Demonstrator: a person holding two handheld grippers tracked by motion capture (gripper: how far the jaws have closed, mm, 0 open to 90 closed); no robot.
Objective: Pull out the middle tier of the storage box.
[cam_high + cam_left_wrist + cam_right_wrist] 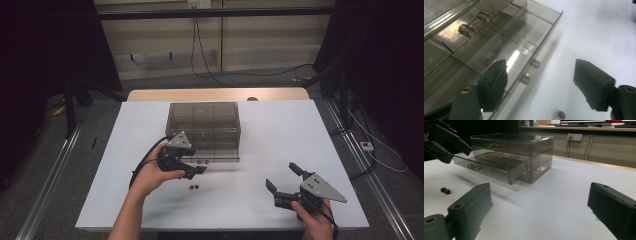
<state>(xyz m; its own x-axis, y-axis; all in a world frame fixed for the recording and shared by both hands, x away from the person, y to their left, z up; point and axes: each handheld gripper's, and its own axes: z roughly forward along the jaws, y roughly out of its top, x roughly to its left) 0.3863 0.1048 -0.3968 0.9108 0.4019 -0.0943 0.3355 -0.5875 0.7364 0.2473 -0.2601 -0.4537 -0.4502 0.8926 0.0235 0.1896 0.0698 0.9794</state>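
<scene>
The left gripper (192, 167) hangs with its jaws spread over the pulled-out drawer (499, 47) of a smoky clear drawer box (204, 125) on the white bench (280, 130); one jaw sits above the drawer's compartments, the other past its front wall, with the twin knobs (529, 71) between them. The right gripper (282, 182) has its jaws spread wide and empty, the drawer box ahead between them and two small dark red beads (445, 191) lying beyond its left jaw.

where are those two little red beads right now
The two red beads lie together on the white table, in the high view just in front of the open drawer and beside the left gripper.
</scene>
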